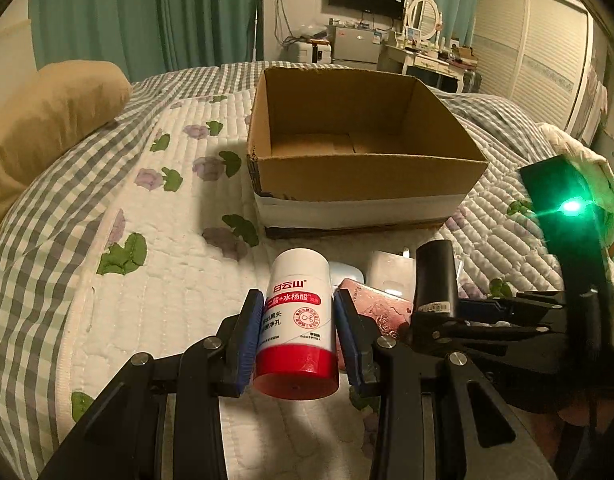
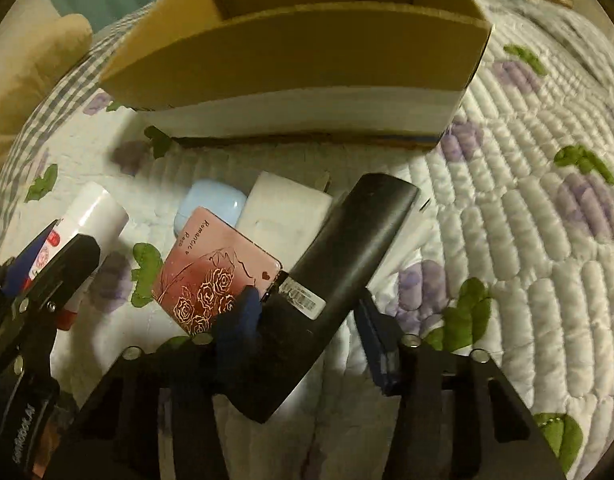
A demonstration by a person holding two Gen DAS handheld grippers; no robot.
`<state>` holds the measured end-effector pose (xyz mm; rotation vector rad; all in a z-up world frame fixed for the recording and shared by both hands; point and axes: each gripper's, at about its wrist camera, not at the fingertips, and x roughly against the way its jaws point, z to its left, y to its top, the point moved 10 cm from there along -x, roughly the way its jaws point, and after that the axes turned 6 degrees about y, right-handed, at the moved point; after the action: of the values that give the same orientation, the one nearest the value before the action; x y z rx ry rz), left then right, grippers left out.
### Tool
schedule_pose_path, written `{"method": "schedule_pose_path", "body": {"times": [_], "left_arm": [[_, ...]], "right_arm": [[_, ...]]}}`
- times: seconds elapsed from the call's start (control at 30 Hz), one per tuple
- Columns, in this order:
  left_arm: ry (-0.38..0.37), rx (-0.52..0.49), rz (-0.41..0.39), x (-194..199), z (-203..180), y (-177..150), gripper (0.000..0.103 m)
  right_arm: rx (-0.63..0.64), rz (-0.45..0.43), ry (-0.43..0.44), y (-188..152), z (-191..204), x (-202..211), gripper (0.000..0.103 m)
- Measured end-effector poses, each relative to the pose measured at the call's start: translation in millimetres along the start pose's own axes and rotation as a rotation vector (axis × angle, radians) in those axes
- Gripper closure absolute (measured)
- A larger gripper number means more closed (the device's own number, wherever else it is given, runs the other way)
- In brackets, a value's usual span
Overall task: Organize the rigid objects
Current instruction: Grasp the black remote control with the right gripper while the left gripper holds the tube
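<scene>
My left gripper [image 1: 299, 320] is shut on a white bottle with a red cap [image 1: 299, 320], held just above the quilt; the bottle also shows in the right wrist view [image 2: 93, 216]. My right gripper [image 2: 307, 320] has its jaws around a black oblong device [image 2: 339, 264], which lies tilted between the pads; the right pad stands slightly apart from it. The device also shows in the left wrist view [image 1: 435, 280]. A pink rose-print case [image 2: 215, 268], a light blue case [image 2: 209, 204] and a white adapter [image 2: 283, 216] lie on the quilt. An open cardboard box [image 1: 363, 176] stands beyond them.
The floral quilt [image 1: 147, 300] covers the bed. A tan pillow [image 1: 47, 120] lies at the left. A desk, mirror and TV stand far behind the box. A green light glows on the right gripper's body [image 1: 571, 206].
</scene>
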<state>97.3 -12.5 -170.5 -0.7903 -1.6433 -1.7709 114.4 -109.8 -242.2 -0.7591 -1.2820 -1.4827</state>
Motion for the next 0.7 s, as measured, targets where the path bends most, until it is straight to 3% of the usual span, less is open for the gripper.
{"method": "schedule_pose_path", "body": {"times": [0.17, 0.33, 0.47, 0.7], "left_arm": [[0.000, 0.009, 0.004, 0, 2, -1, 0.066], [0.004, 0.011, -0.005, 4, 3, 2, 0.066], [0.001, 0.003, -0.019, 10, -3, 6, 0.066], [-0.032, -0.020, -0.057, 24, -19, 28, 0.066]], "right_arm": [[0.096, -0.059, -0.045, 5, 11, 12, 0.076], [0.120, -0.115, -0.017, 7, 15, 33, 0.080], [0.178, -0.164, -0.065, 17, 18, 52, 0.086], [0.201, -0.219, -0.046, 27, 17, 83, 0.086]]}}
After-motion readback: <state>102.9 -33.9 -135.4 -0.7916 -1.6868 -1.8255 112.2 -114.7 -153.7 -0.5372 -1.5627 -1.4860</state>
